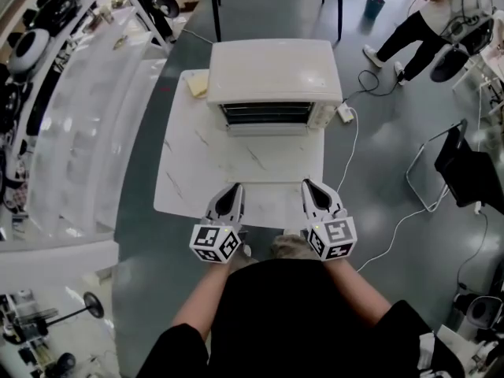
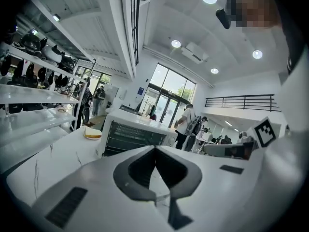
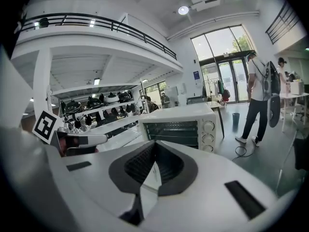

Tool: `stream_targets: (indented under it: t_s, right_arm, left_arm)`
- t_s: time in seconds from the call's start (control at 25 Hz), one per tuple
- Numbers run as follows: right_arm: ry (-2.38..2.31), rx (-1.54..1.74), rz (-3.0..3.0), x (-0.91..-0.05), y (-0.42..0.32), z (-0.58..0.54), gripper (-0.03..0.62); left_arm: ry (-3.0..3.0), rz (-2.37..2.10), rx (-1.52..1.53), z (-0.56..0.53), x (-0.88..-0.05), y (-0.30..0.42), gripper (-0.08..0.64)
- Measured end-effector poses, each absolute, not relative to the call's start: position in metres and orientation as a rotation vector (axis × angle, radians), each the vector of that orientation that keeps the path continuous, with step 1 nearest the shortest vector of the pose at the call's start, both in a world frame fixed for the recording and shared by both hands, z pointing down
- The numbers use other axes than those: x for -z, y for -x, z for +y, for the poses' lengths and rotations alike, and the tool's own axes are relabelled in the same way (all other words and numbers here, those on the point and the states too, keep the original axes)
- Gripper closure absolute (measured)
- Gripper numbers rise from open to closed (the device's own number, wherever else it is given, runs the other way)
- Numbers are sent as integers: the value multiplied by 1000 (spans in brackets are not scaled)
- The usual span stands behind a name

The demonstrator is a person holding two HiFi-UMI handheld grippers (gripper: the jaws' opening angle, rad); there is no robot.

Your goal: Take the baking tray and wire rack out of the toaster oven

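The white toaster oven (image 1: 272, 81) stands at the far side of a white marble table (image 1: 189, 172), its glass front facing me and looking closed. Through the glass, thin rack bars (image 3: 171, 129) show inside; the baking tray I cannot make out. Both grippers hover over the table's near edge, well short of the oven. My left gripper (image 1: 234, 187) is shut with nothing in it, and the oven (image 2: 133, 134) lies ahead of its tips (image 2: 155, 149). My right gripper (image 1: 309, 184) is shut and empty as well (image 3: 155, 144).
A yellowish pad (image 1: 197, 85) lies on the table left of the oven. A power cable and plug (image 1: 344, 115) trail off to the right. Shelving (image 1: 71, 116) runs along the left. A black chair (image 1: 465, 168) and a standing person (image 1: 417, 30) are to the right.
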State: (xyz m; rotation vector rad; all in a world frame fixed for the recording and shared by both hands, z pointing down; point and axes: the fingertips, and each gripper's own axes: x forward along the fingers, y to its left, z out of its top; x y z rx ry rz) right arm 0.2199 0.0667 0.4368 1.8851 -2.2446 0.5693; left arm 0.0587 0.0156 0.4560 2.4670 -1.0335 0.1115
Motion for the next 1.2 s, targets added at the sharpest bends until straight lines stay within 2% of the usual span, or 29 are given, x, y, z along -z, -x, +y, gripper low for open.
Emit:
stream_targets:
  t_s: [0.64, 0.88, 1.2]
  right_arm:
    - [-1960, -824, -2262, -492, -250, -6, 569]
    - [-2059, -850, -2238, -515, -251, -50, 569]
    - [-2221, -1249, -2144, -571, -262, -96, 569]
  left_arm:
    - [-2204, -1147, 39, -52, -508, -93, 541]
    - [-2105, -1088, 202, -105, -527, -100, 540]
    - [-1983, -1000, 266, -161, -576, -108, 540]
